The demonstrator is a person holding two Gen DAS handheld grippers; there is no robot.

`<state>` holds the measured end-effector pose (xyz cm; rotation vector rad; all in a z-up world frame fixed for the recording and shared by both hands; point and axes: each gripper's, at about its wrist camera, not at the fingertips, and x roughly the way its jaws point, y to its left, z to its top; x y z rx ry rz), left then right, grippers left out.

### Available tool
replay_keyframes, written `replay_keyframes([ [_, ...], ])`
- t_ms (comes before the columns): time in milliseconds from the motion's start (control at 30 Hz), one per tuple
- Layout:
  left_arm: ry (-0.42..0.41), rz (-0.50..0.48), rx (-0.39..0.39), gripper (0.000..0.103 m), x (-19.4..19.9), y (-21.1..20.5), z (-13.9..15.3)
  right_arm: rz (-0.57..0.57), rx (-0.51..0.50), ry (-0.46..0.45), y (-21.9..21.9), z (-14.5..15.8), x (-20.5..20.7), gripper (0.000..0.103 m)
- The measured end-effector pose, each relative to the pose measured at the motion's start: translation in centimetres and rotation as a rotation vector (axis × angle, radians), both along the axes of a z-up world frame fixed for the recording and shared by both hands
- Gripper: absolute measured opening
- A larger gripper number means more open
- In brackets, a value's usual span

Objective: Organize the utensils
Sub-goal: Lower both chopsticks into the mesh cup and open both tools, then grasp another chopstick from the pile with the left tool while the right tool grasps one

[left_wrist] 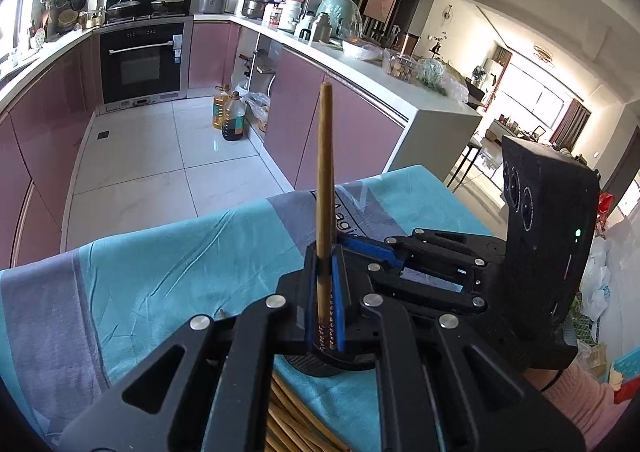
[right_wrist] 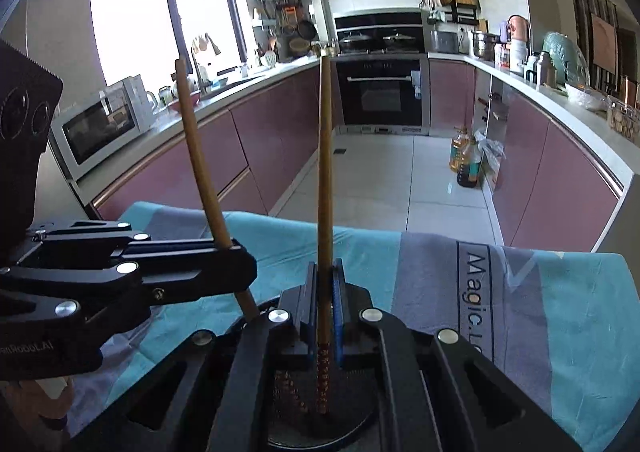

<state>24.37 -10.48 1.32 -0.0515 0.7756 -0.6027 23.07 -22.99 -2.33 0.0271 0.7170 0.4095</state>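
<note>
The table (right_wrist: 280, 244) is the biggest thing here, with a blue and grey cloth (left_wrist: 168, 264) spread over it. A kitchen with pink cupboards (right_wrist: 256, 147), a black oven (right_wrist: 382, 91) and a white tiled floor (left_wrist: 152, 155) lies beyond the table. The floor past the table's far edge is open, with 2 oil bottles (left_wrist: 228, 113) standing by the cupboards.

On the table sits a round black mesh holder (right_wrist: 320, 412). Both claws hover just over it.

The left claw (left_wrist: 327, 292) is squeezed tight on 1 brown chopstick (left_wrist: 325, 171). This stick stands almost straight up in the left view. Its patterned end points down toward the holder.

The right claw (right_wrist: 325, 308) is squeezed tight on another chopstick (right_wrist: 325, 171). Its red patterned end dips into the holder.

More chopsticks (left_wrist: 288, 420) lie in a pile on the cloth, close beside the holder, under the left claw.

A pink sleeve (left_wrist: 580, 392) shows behind the right claw.
</note>
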Motion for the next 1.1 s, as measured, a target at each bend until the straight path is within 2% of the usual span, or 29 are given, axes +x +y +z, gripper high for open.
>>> replay_keyframes([
  [67, 0.006, 0.009, 0.014, 0.008, 0.5, -0.1, -0.6, -0.003, -0.003, 0.008, 0.0, 0.0, 0.0, 0.007],
  [100, 0.002, 0.02, 0.024, 0.009, 0.7, -0.1, -0.9, -0.011, -0.001, 0.013, 0.0, 0.2, 0.0, 0.01],
  [167, -0.006, 0.035, 0.032, 0.017, 1.1, -0.2, -0.9, -0.041, 0.006, 0.008, -0.4, 0.3, 0.1, 0.015],
  [200, -0.011, 0.042, 0.03, 0.02, 1.1, -0.1, -0.9, -0.05, 0.014, 0.004, -0.7, 0.5, 0.0, 0.022],
  [233, -0.022, 0.046, 0.029, 0.028, 1.1, 0.0, -0.9, -0.062, 0.02, 0.001, -0.9, 0.6, -0.1, 0.024],
  [333, -0.074, 0.06, 0.042, 0.032, 0.3, 0.4, -0.5, -0.078, 0.038, -0.011, -1.4, 0.8, -0.9, 0.027],
  [400, -0.098, 0.074, 0.038, 0.032, -0.8, 1.2, -0.3, -0.086, 0.039, -0.039, -1.7, 1.2, -1.8, 0.028],
  [500, -0.148, 0.105, 0.035, 0.04, -3.0, 2.5, 0.0, -0.078, 0.052, -0.099, -2.1, 2.3, -4.0, 0.032],
  [600, -0.185, 0.12, 0.041, 0.048, -5.5, 3.9, -0.3, -0.022, 0.077, -0.159, -1.9, 3.5, -7.1, 0.04],
  [667, -0.191, 0.124, 0.048, 0.051, -6.9, 4.9, -0.8, 0.031, 0.076, -0.177, -1.2, 3.9, -9.0, 0.042],
  [767, -0.167, 0.134, 0.081, 0.052, -8.8, 6.2, -2.4, 0.11, 0.061, -0.158, -0.1, 3.3, -11.2, 0.042],
  [867, -0.11, 0.149, 0.109, 0.052, -9.5, 7.4, -4.4, 0.173, 0.026, -0.076, 1.6, 1.0, -12.4, 0.042],
  [1033, 0.007, 0.148, 0.162, 0.051, -10.7, 8.1, -8.5, 0.207, -0.023, 0.042, 3.6, -2.9, -12.7, 0.04],
  [1100, 0.039, 0.143, 0.167, 0.051, -11.3, 8.3, -9.9, 0.211, -0.037, 0.073, 4.3, -4.0, -12.8, 0.036],
])
